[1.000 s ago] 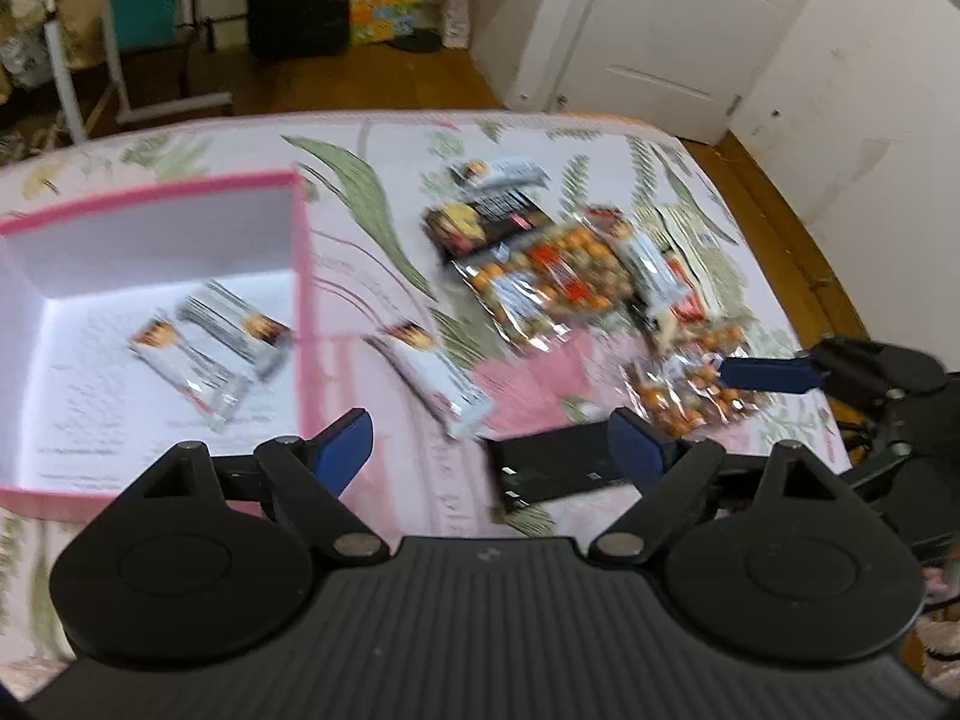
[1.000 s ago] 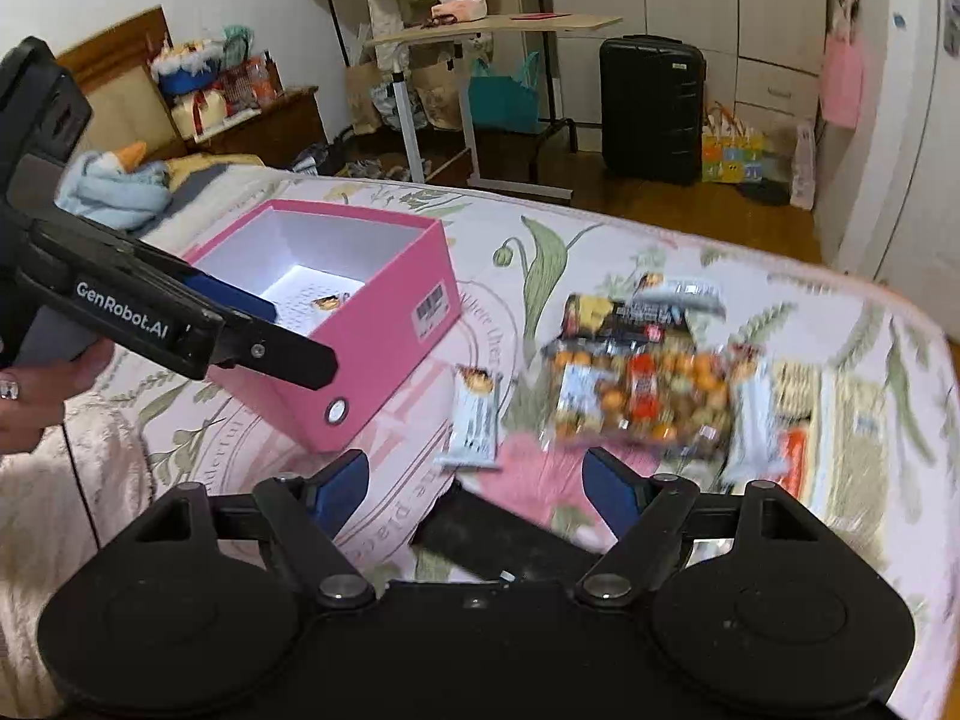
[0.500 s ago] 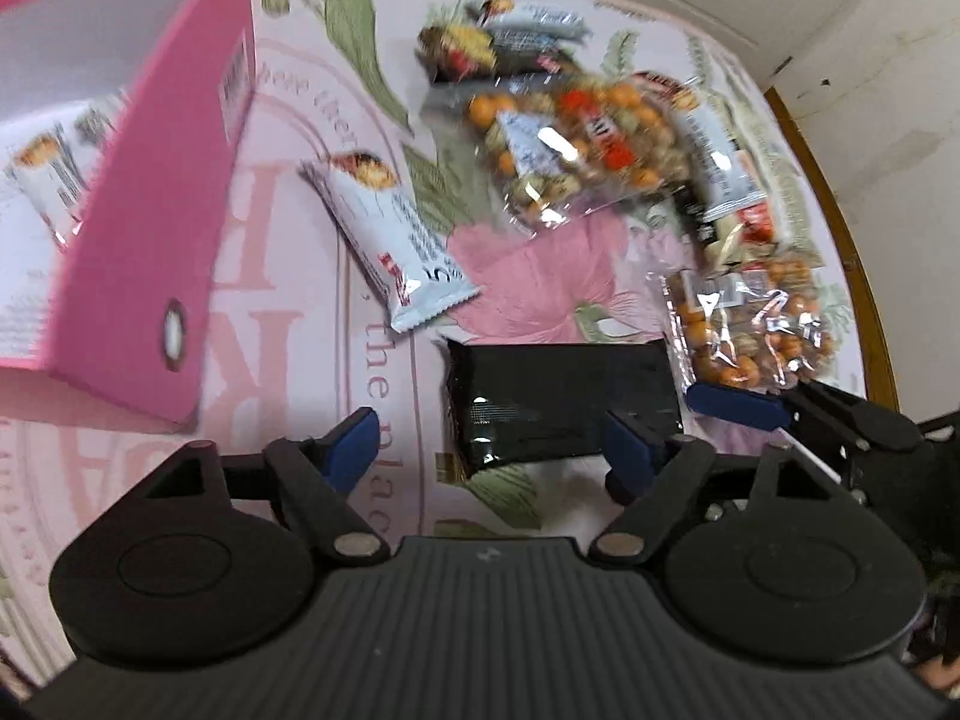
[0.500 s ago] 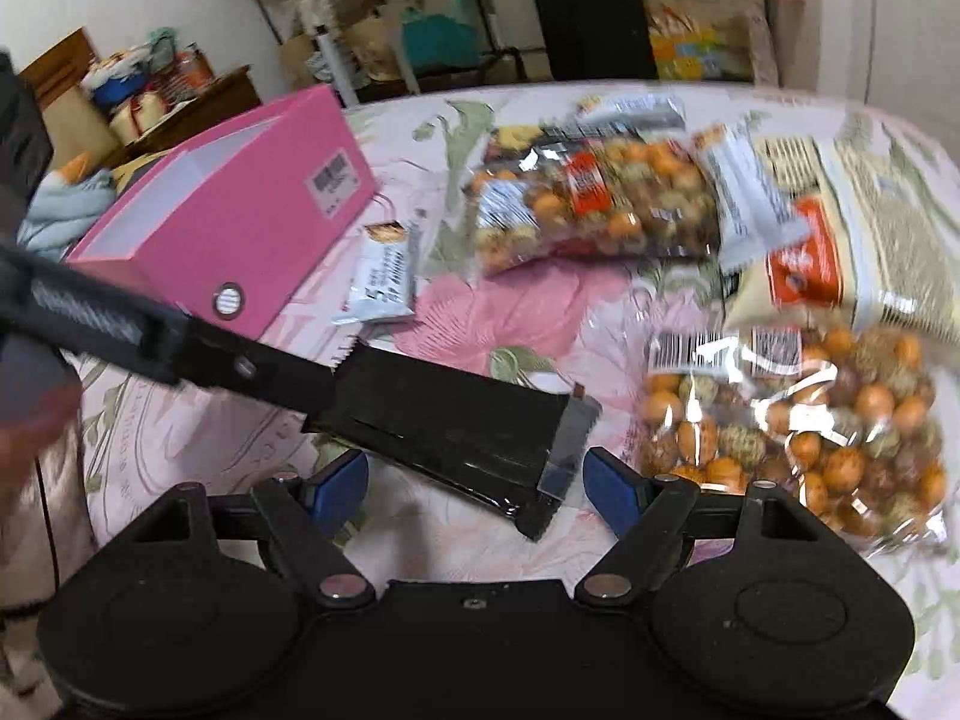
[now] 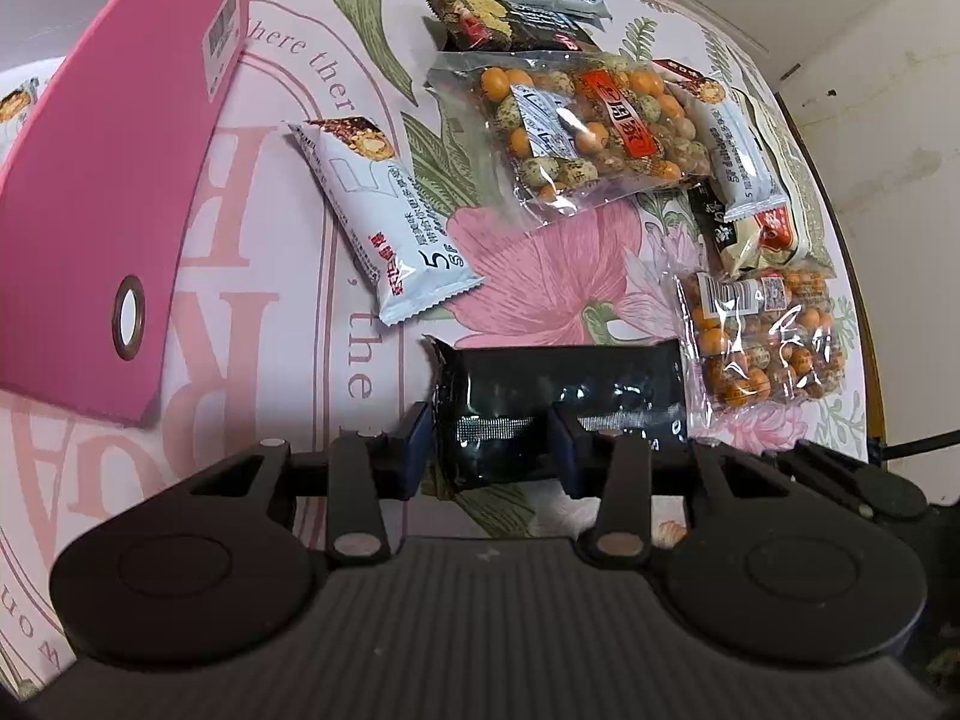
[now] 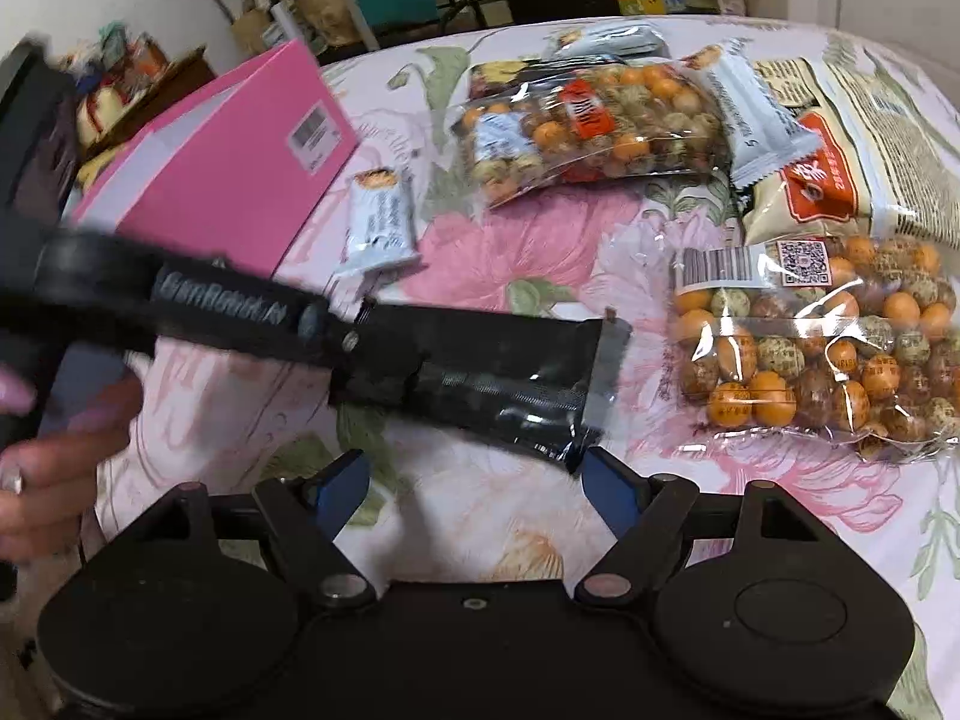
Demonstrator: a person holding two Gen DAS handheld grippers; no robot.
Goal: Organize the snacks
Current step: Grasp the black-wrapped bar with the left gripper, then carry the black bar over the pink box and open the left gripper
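Left gripper [image 5: 489, 447]: matte black body, ribbed dark-grey top plate, two round black housings flanking it. Black linkage arms pivot on silver rivets at the plate's front edge, one brass-toned. Fingertips [image 5: 414, 450] carry dark blue pads.

Right gripper [image 6: 477, 483]: same black build, smooth top plate with a small central screw, silver rivets ahead of it, blue fingertip pads [image 6: 606, 489].

In the right wrist view, the left gripper's side arm bears white "GenRobot.AI" lettering, blurred.

Hand [image 6: 42, 462]: a ring is visible.
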